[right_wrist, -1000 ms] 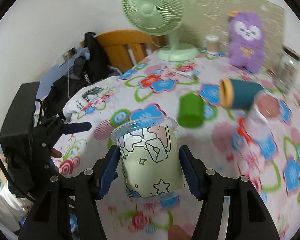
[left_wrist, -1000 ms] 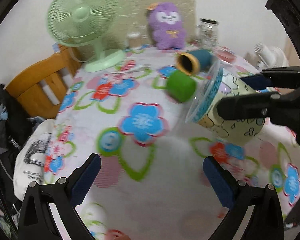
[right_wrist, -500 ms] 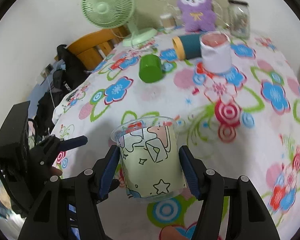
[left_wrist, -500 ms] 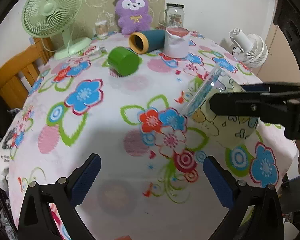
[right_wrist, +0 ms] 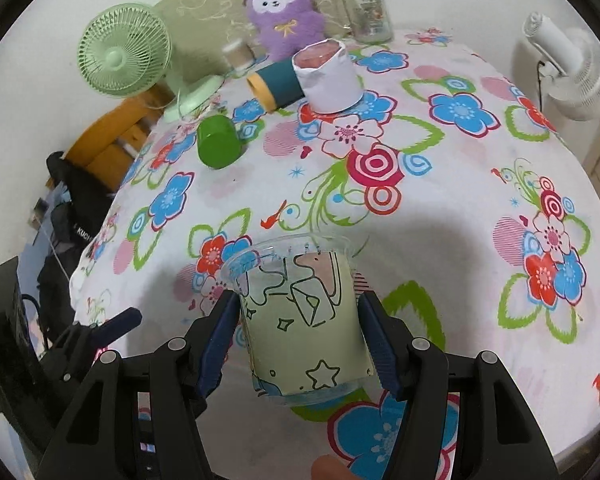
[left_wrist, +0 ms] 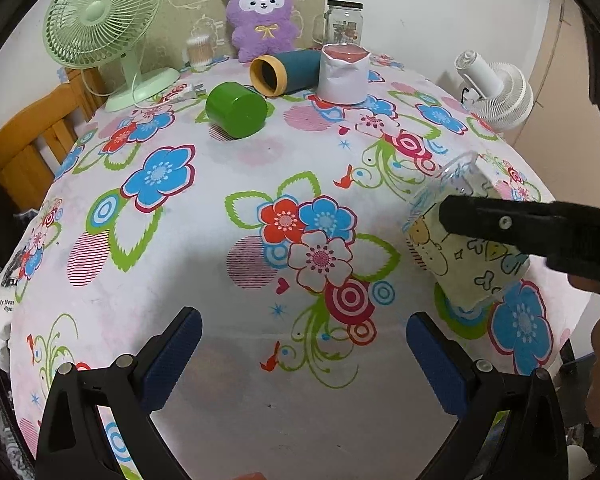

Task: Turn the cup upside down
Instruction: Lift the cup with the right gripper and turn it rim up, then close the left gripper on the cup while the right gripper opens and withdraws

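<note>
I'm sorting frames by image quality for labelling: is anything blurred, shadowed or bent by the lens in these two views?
Left wrist view: sharp overall; fisheye bows the table into a dome, with a soft shadow in front of the open left hand-held gripper. Right wrist view: the printed cup in the right hand-held gripper is crisp, the green fan slightly soft; a broad dark shadow arcs around the cup.

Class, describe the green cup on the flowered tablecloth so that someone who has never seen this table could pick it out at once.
Start at the pale green desk fan at the table's far left corner. Just in front of its base, on the flowered tablecloth, lies the green cup, tipped on its side. It is plain solid green, unlike the teal tube with a yellow rim and the white paper-wrapped cup behind it.
</note>
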`<action>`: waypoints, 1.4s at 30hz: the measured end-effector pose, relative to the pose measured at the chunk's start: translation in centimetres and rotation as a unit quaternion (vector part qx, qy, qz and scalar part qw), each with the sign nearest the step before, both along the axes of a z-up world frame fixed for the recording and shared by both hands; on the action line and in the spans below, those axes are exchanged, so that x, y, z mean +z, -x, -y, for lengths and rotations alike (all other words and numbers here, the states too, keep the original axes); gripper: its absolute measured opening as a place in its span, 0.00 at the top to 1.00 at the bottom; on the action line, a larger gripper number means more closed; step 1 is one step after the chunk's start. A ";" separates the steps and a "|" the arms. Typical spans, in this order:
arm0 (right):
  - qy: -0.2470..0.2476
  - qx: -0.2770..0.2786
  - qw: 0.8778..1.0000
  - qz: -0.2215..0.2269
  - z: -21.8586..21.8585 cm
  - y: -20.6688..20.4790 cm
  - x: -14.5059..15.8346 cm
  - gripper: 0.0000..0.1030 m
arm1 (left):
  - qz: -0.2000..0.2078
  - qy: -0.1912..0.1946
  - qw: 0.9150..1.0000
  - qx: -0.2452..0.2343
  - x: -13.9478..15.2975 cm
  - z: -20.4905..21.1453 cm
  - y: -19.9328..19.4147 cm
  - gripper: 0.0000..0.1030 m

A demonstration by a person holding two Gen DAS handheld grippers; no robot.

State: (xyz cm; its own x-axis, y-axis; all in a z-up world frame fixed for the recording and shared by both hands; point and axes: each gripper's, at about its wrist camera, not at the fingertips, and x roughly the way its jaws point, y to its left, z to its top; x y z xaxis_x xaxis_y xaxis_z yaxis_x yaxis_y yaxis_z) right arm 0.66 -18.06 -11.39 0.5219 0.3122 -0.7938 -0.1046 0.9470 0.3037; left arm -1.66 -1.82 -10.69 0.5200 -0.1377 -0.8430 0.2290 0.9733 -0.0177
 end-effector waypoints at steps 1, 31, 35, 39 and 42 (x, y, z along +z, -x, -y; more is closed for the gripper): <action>0.004 -0.005 1.000 0.001 0.0 0.1 0.0 0.37 | 0.000 -0.001 1.000 -0.001 0.0 0.1 0.1 0.00; -0.023 0.009 0.998 0.054 8.5 2.0 5.5 0.09 | -0.007 0.086 0.996 0.001 3.9 1.8 0.6 0.00; -0.007 0.014 0.998 0.054 10.6 2.0 4.9 0.09 | -0.021 0.109 0.994 0.005 4.3 3.1 0.2 0.00; -0.009 0.011 0.999 0.040 12.5 1.9 3.7 0.09 | -0.052 0.147 0.988 0.019 3.7 4.2 -0.5 0.00; -0.013 0.010 0.999 0.032 13.6 1.7 2.8 0.09 | -0.063 0.144 0.987 0.042 3.1 5.3 -1.2 0.00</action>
